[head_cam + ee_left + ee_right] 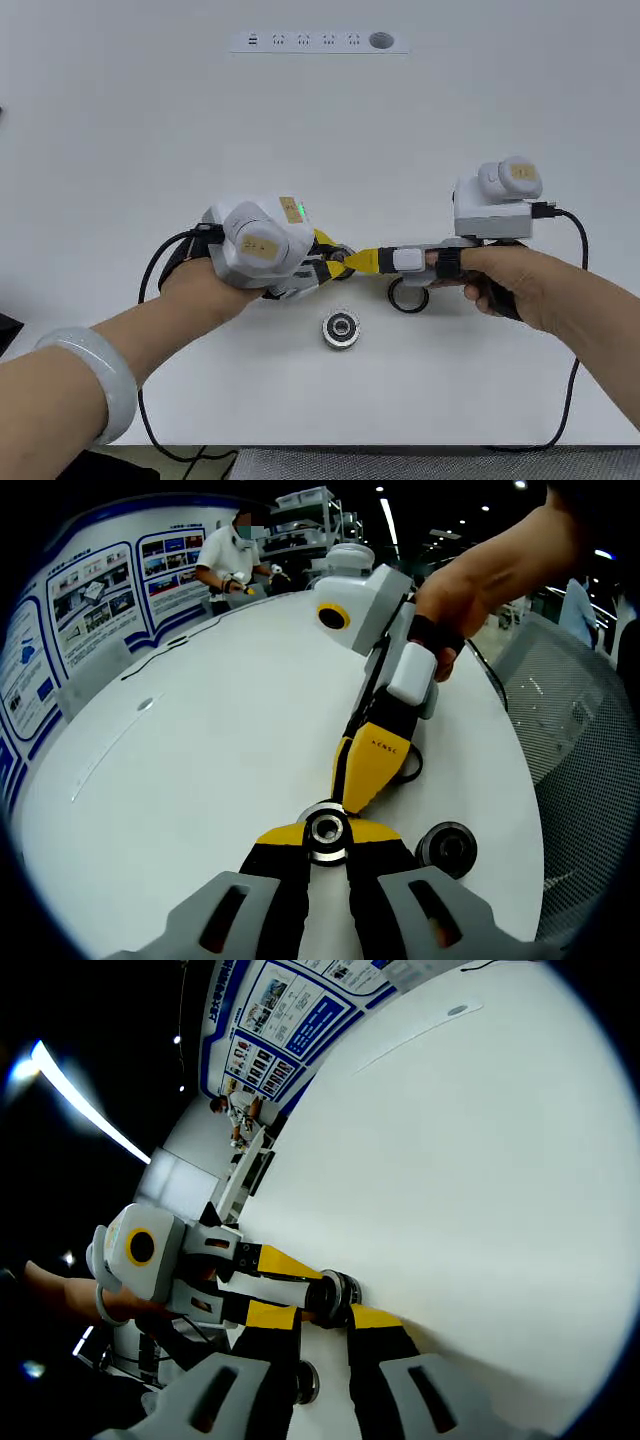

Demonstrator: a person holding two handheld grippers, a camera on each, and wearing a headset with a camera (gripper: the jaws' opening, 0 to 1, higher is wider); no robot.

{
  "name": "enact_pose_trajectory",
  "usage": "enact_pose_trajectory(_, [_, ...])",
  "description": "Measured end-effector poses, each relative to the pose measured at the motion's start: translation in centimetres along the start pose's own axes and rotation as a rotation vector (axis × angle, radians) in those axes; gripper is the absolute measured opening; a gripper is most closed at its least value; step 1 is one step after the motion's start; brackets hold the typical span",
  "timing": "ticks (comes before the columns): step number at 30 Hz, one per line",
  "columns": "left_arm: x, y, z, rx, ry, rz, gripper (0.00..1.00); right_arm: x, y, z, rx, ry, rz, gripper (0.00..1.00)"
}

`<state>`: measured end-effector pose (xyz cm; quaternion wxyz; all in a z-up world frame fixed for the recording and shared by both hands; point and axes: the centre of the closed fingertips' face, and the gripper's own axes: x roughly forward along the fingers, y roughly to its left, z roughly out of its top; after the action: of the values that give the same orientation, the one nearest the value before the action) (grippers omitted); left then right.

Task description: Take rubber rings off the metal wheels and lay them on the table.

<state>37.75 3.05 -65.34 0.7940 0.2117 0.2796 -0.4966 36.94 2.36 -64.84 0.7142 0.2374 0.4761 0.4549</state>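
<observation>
No legible text or labels

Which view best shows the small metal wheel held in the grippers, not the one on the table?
The left gripper view: the small metal wheel faces the camera, bore visible, clamped in the left gripper. The head view shows a sliver of it between yellow jaw tips; the right gripper view shows it edge-on.

2 metal wheels: held wheel [340, 264], loose wheel [341, 329]. 1 rubber ring [408, 298] lying on desk [180, 140]. 2 grippers: left gripper [327, 832], right gripper [327, 1312]. 1 power strip [318, 41].
</observation>
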Motion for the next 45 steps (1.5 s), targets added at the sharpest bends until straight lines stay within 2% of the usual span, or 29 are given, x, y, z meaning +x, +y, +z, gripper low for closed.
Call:
enact_pose_trajectory(12, [0.0,0.0,0.0,-0.001,-0.001,0.001,0.13,0.1,-0.1,0.1,-0.012,-0.008,-0.007,0.12])
enact_pose_trajectory(14, [0.0,0.0,0.0,-0.001,-0.001,0.002,0.13,0.1,-0.2,0.2,-0.011,-0.011,-0.011,0.13])
enact_pose_trajectory(17, [-0.1,0.1,0.0,0.000,0.000,0.001,0.13,0.2,-0.8,0.2,-0.035,-0.013,-0.043,0.20])
enact_pose_trajectory(26, [0.0,0.1,-0.1,-0.001,-0.001,0.001,0.13,0.9,-0.2,0.2,0.002,-0.018,-0.009,0.25])
enact_pose_trajectory(35, [-0.1,0.1,0.0,0.000,-0.003,-0.001,0.13,0.2,0.0,0.1,-0.008,-0.020,0.002,0.21])
enact_pose_trajectory(38, [-0.1,0.1,0.0,-0.001,-0.004,-0.001,0.13,0.0,0.1,-0.1,-0.007,-0.019,0.013,0.14])
enact_pose_trajectory(45, [-0.1,0.1,0.0,-0.002,-0.006,0.000,0.13,0.3,0.0,-0.1,-0.005,-0.021,0.008,0.16])
